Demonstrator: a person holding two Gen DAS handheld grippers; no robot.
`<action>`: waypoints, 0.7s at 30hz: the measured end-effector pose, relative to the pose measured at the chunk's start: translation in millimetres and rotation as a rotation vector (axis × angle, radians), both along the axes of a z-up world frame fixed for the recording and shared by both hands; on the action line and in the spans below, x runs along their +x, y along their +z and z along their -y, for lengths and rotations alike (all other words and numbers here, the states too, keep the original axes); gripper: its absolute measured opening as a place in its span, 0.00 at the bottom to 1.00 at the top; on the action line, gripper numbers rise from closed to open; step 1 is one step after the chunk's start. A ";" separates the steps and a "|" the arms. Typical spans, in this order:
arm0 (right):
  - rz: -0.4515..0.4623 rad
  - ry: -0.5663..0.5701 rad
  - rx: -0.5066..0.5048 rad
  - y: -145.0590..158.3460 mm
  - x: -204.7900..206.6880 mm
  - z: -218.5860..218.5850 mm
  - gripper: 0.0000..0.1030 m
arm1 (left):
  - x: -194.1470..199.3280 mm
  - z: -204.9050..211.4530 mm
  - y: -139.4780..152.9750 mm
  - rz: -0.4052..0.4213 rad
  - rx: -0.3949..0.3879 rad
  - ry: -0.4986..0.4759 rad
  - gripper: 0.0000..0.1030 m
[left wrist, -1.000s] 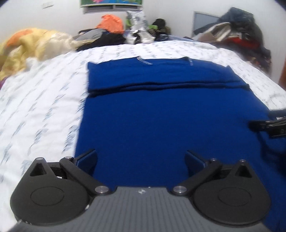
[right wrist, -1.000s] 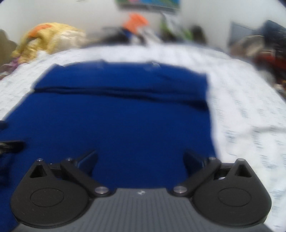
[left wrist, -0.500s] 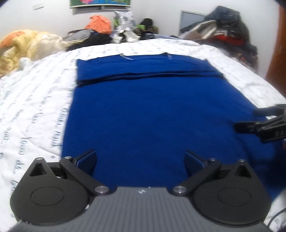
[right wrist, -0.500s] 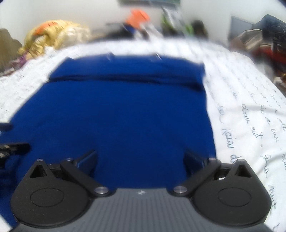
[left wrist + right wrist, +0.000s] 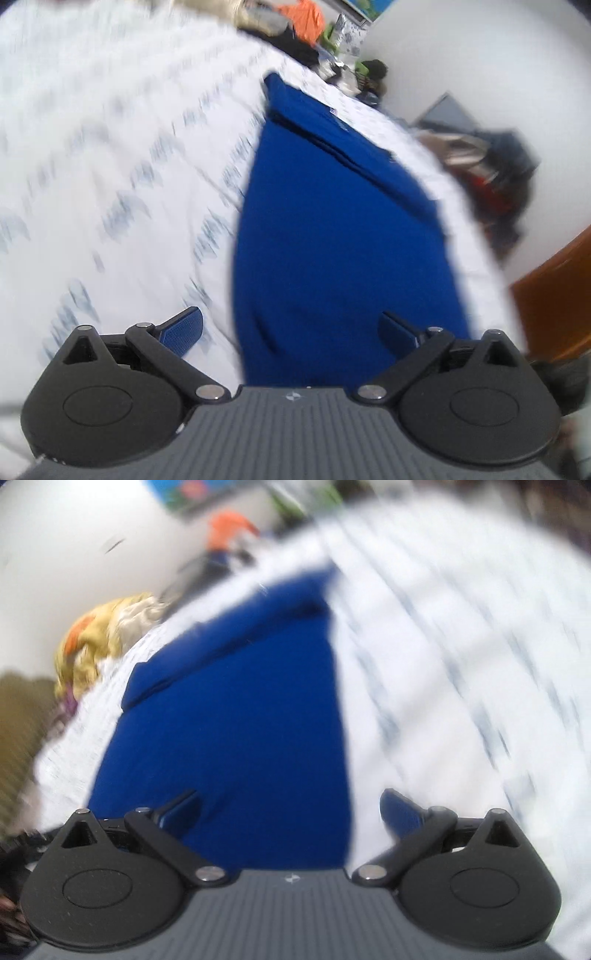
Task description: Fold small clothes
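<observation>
A dark blue garment (image 5: 332,229) lies flat on the white printed bedsheet (image 5: 110,166), its far end folded over into a band. It also shows in the right wrist view (image 5: 236,720). My left gripper (image 5: 291,332) is open and empty, straddling the garment's near left edge. My right gripper (image 5: 291,810) is open and empty, straddling the garment's near right edge. Both views are tilted and blurred by motion.
Piled clothes, with an orange item (image 5: 303,18), lie at the bed's far end. A yellow blanket (image 5: 99,635) is heaped at the left. A clothes heap (image 5: 495,170) and a brown wooden surface (image 5: 554,295) are at the right.
Both grippers have rolled and swung outward: the left now sits over the garment's left edge, the right over its right edge. Both stay open. The garment has not moved.
</observation>
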State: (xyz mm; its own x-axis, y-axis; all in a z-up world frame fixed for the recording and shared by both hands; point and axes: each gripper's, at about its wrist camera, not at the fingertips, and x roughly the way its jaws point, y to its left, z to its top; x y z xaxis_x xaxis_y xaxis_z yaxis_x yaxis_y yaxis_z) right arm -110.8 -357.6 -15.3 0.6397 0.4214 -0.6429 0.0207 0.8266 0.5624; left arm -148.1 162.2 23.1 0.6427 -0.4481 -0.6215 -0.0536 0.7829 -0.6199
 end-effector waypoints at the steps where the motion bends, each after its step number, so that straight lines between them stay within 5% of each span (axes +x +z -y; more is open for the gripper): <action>1: -0.024 0.010 0.036 -3.9 -2.6 8.5 1.00 | -1.3 -5.0 -3.9 -0.024 -0.085 -0.022 0.96; 4: -0.056 0.097 0.164 -10.0 -7.2 19.6 1.00 | -2.5 -17.0 -13.3 -0.076 -0.246 -0.056 0.96; 7: -0.105 0.179 0.321 -23.0 -2.7 28.4 1.00 | -2.4 -23.6 -19.1 -0.116 -0.329 -0.064 0.94; 12: -0.132 0.166 0.467 -31.9 3.3 29.6 0.96 | 0.4 -9.8 -10.8 -0.116 -0.225 -0.093 0.82; 14: -0.149 0.152 0.436 -30.9 3.9 28.1 0.70 | 2.9 -1.7 -4.7 -0.113 -0.139 -0.115 0.69; 16: -0.186 0.135 0.378 -32.4 12.3 27.2 0.22 | 6.8 7.2 -4.1 -0.114 -0.057 -0.127 0.39; 21: -0.197 0.119 0.377 -41.3 15.3 29.8 0.18 | 9.3 9.5 -6.3 -0.112 -0.010 -0.150 0.34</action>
